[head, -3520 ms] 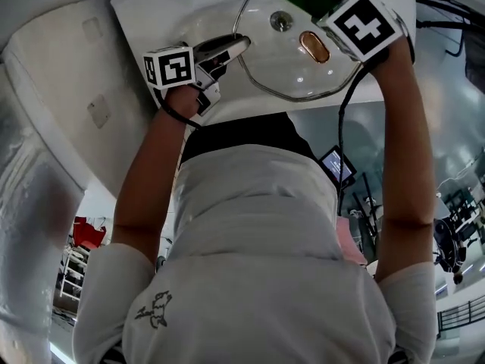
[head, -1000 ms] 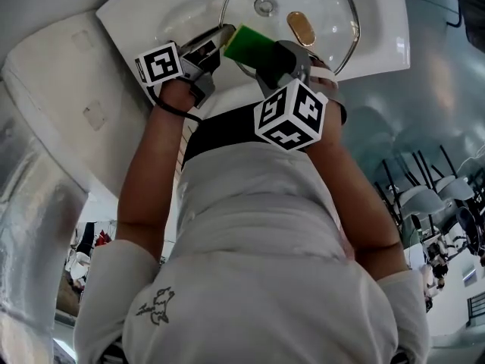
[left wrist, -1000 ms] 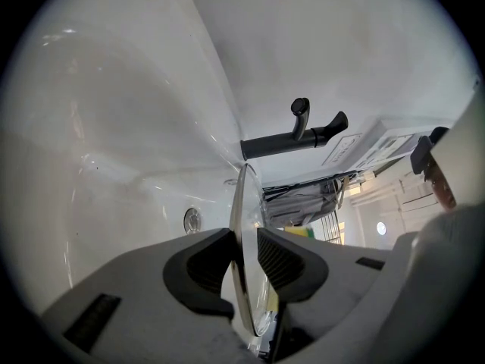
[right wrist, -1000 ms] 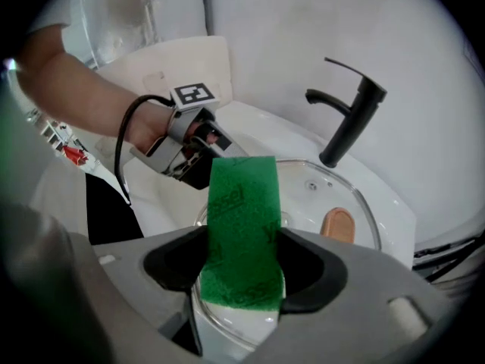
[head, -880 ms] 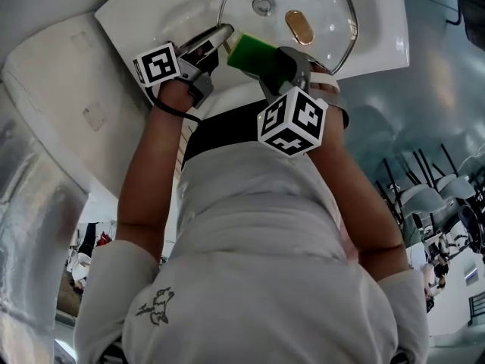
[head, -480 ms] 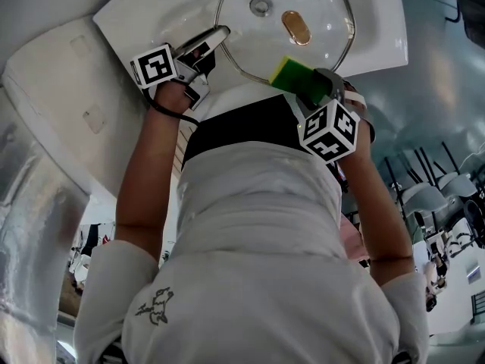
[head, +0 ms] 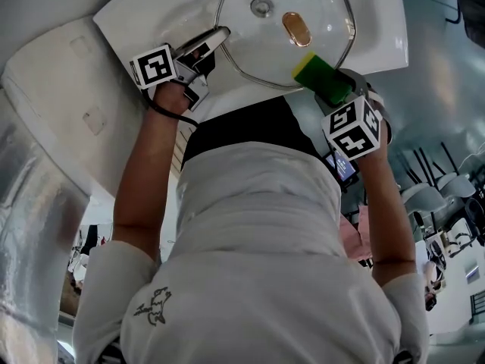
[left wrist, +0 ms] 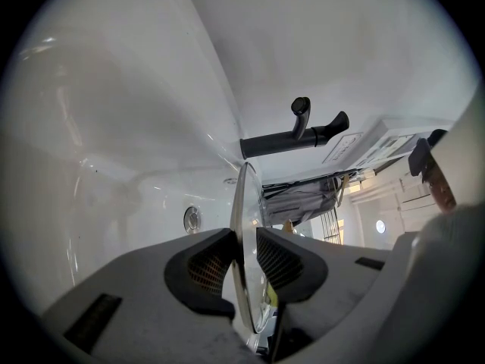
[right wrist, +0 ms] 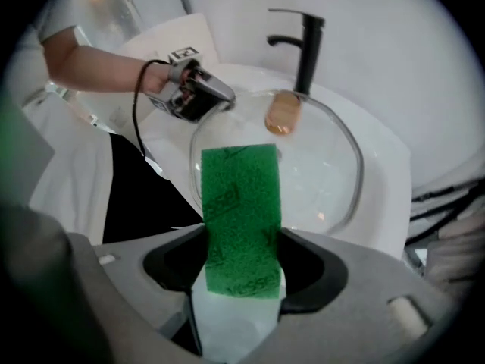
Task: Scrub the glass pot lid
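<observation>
The glass pot lid (head: 318, 14) with an amber knob (head: 296, 29) is held over the white sink (head: 151, 10). My left gripper (head: 216, 38) is shut on the lid's left rim; in the left gripper view the rim (left wrist: 241, 233) stands edge-on between the pads. My right gripper (head: 327, 83) is shut on a green sponge (head: 320, 76) at the lid's near right edge. In the right gripper view the sponge (right wrist: 239, 211) sticks out from the jaws over the lid (right wrist: 326, 173). The left gripper (right wrist: 198, 93) grips the rim at the far left.
A black faucet (right wrist: 307, 44) rises behind the sink, also seen as a faucet (left wrist: 299, 131) in the left gripper view. The basin wall (left wrist: 114, 188) carries a round overflow hole (left wrist: 192, 219). The person's torso (head: 258, 226) fills the near side.
My right gripper has carried the sponge from the lid's near left rim, beside the left gripper, rightwards to its near right edge. The left gripper and lid have stayed put.
</observation>
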Tool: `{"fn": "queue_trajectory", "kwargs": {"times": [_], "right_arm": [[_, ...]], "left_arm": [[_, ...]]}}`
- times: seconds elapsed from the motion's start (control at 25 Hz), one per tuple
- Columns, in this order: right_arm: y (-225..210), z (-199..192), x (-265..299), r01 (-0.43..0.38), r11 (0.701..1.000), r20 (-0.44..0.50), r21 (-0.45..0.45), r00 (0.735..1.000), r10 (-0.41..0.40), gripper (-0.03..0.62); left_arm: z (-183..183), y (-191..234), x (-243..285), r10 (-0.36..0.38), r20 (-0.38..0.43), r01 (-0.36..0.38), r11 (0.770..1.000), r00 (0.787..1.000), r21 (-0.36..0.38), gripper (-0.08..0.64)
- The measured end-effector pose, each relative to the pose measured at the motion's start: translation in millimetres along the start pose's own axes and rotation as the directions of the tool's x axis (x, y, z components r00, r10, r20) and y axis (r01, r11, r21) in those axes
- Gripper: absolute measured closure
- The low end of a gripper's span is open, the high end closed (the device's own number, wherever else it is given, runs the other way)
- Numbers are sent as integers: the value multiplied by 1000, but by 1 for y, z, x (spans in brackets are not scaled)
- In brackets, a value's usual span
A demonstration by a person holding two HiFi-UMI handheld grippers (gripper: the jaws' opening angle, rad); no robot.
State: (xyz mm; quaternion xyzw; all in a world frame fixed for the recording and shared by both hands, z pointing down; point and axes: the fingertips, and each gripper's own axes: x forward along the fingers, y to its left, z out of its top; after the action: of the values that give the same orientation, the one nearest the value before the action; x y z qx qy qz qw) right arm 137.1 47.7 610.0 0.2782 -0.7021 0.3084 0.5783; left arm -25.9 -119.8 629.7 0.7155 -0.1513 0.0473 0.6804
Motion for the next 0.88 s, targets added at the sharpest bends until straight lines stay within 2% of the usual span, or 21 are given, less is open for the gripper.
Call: {"fn": "queue_trajectory", "kwargs": {"times": [0.08,0.16,0.24,0.32,0.4,0.52,0.64,0.88], "right_arm": [[17,34,-5,-6,993,53,-121,998,13,305],[34,66,-3,-5,972,82,-236,996,25,305],[44,93,1,-1,951,100,-310,994,34,304],[46,114,3,8,939,112,-343,993,32,304],[44,121,7,5,936,109,-353,993,36,304],[39,112,6,-5,938,114,-346,992,47,304],[26,91,4,-5,947,98,-320,994,38,305],[-10,42,3,-45,976,9,-212,999,48,305]], "left_arm": [[1,0,-1,-5,0,5,1000,1000,6,457],[0,0,-1,-7,-1,7,1000,1000,6,457],[0,0,-1,-4,-3,4,1000,1000,-1,457],[0,0,0,-5,-5,5,1000,1000,4,457],[0,0,0,2,-5,-2,1000,1000,2,457],[0,-2,0,-3,-14,3,1000,1000,6,457],[-1,-3,1,-18,-26,18,1000,1000,5,459],[-4,-1,1,-18,-38,18,1000,999,2,463]]}}
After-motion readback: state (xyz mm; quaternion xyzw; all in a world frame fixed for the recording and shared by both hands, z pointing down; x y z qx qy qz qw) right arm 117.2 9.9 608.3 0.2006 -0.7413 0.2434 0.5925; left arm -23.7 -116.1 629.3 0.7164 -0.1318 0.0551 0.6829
